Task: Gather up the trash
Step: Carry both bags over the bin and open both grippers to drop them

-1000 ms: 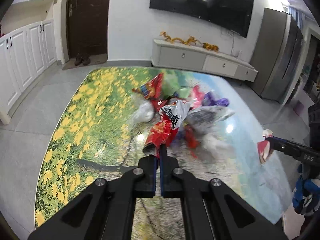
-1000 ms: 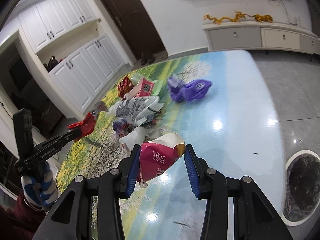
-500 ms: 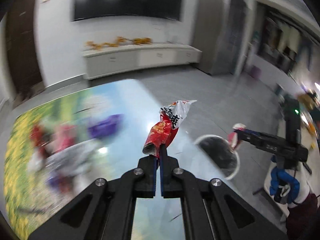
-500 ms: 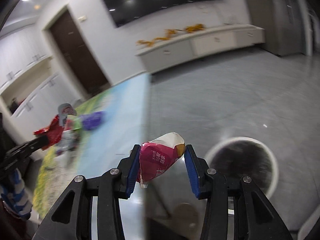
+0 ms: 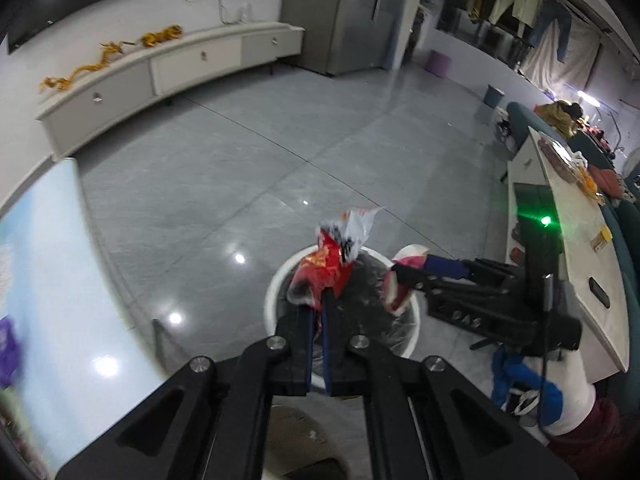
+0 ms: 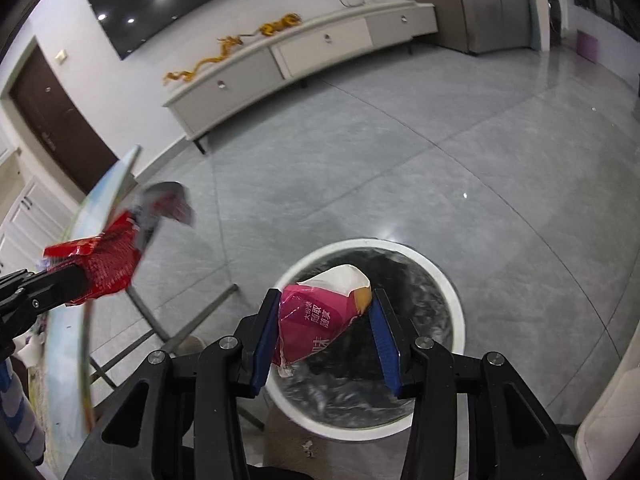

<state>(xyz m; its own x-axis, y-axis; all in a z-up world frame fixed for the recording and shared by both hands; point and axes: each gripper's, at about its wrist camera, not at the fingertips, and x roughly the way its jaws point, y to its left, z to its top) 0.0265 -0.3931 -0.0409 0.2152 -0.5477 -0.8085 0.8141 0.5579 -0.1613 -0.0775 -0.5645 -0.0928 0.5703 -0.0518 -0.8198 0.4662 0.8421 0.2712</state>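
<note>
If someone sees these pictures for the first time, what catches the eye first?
Probably the two bright wrappers: a pink snack bag between the right gripper fingers and a red wrapper pinched in the left gripper. Both hang over the white-rimmed bin with its dark liner, standing on the grey floor.

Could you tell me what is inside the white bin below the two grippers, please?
The white bin holds a dark, crinkled plastic liner. No trash shows on the visible liner, but the pink packet and right gripper cover part of it.

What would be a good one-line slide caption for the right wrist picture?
Right gripper holding a pink snack bag over the white-rimmed trash bin.
</note>
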